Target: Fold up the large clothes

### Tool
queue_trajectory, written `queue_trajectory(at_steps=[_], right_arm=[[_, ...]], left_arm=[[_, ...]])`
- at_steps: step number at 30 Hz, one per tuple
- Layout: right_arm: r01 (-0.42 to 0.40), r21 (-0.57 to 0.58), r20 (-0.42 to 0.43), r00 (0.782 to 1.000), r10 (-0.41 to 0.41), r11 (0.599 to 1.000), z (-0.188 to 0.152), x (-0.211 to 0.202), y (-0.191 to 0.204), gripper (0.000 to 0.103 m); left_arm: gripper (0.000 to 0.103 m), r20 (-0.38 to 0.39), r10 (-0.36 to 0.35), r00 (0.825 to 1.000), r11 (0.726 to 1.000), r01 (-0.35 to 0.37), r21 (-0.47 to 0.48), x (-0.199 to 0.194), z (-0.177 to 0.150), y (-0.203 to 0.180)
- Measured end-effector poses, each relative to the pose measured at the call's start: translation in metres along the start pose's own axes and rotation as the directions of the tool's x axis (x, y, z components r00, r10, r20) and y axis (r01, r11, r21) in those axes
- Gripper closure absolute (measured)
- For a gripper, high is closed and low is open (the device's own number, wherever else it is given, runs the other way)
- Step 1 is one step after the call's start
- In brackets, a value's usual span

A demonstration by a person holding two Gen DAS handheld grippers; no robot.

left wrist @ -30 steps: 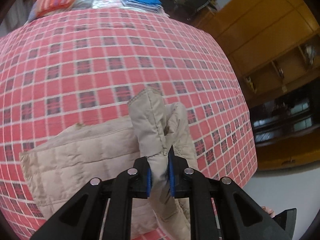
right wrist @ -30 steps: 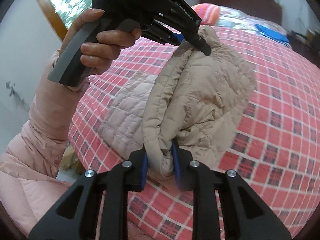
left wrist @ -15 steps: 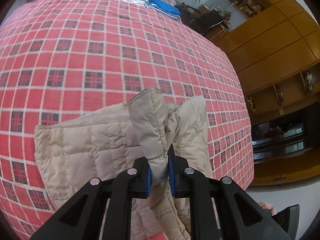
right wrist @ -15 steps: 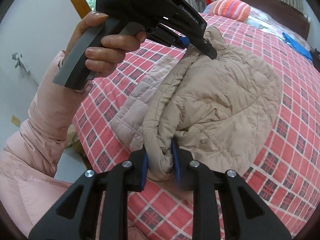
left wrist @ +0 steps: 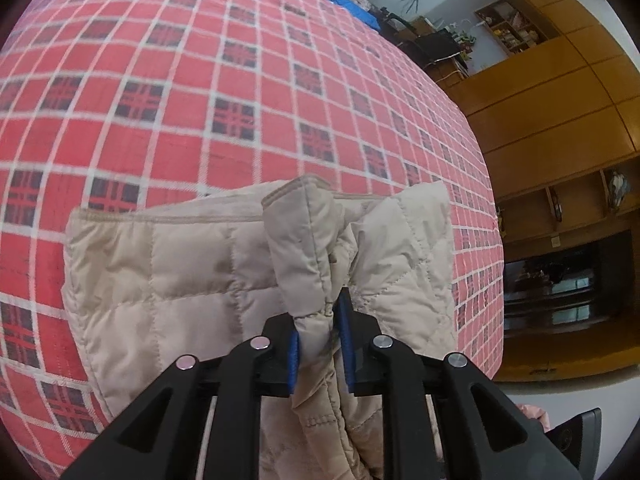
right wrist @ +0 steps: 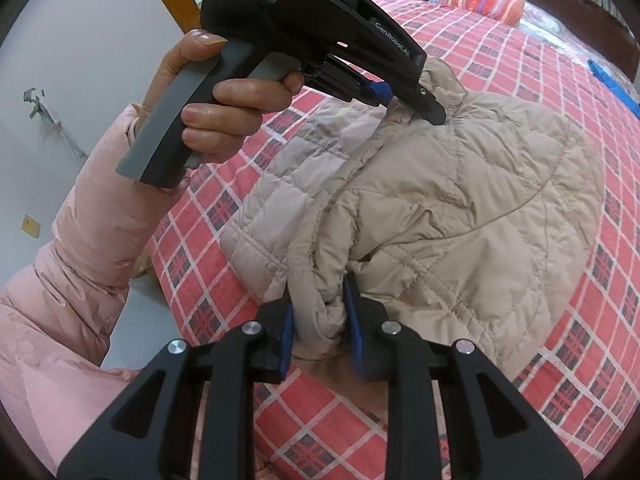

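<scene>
Beige quilted down jacket (right wrist: 460, 208), stitched in square and diamond panels, lying on the bed (left wrist: 200, 100), which is covered in a red checked sheet. Upper layer doubled over a paler layer beneath. One bunched edge pinched in the left gripper (left wrist: 318, 344) and raised off the sheet; another gathered fold clamped in the right gripper (right wrist: 320, 320). Hem edge flat, seam visible. Fabric puffy, creased near both grasp points.

White lettering on the left claw's housing

Seen from the right wrist, the left claw (right wrist: 404, 106) carries "CenRobot.AI" in white along its black upper body, behind its tips; smaller print on the rear of the housing is too faint to read.
</scene>
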State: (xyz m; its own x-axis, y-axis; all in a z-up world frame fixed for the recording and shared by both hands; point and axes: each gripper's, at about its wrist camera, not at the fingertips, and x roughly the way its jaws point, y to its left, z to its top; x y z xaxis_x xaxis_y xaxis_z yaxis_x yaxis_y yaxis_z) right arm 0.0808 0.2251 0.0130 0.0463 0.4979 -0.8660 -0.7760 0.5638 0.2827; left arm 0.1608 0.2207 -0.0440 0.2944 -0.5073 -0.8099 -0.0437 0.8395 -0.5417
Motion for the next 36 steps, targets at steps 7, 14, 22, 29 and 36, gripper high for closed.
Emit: queue_trajectory(at_steps=[7,14,22,29,36], right_arm=[[-0.042,0.01,-0.045,0.998,0.042,0.999,0.004,0.029,-0.005,0.08],[-0.062,0.008,-0.064,0.996,0.062,0.998,0.003,0.038,-0.008,0.076],[-0.137,0.016,0.015,0.99,0.137,0.99,0.003,-0.008,-0.016,0.056],[-0.106,0.108,0.126,0.988,0.092,0.988,-0.016,-0.07,-0.053,0.048],[0.003,0.325,0.08,0.996,-0.031,0.946,-0.045,-0.071,-0.125,0.047]], left_arm=[[0.082,0.004,-0.014,1.0,0.999,0.014,-0.04,0.013,-0.006,0.024],[0.073,0.025,-0.033,0.999,0.998,0.035,-0.055,0.011,-0.011,0.036],[0.053,0.064,-0.103,0.993,0.995,0.104,-0.006,-0.011,-0.029,0.03],[0.045,0.117,-0.173,0.978,0.985,0.175,-0.01,-0.027,-0.046,0.025],[0.036,0.093,-0.151,0.984,0.989,0.15,0.018,-0.016,-0.051,0.01]])
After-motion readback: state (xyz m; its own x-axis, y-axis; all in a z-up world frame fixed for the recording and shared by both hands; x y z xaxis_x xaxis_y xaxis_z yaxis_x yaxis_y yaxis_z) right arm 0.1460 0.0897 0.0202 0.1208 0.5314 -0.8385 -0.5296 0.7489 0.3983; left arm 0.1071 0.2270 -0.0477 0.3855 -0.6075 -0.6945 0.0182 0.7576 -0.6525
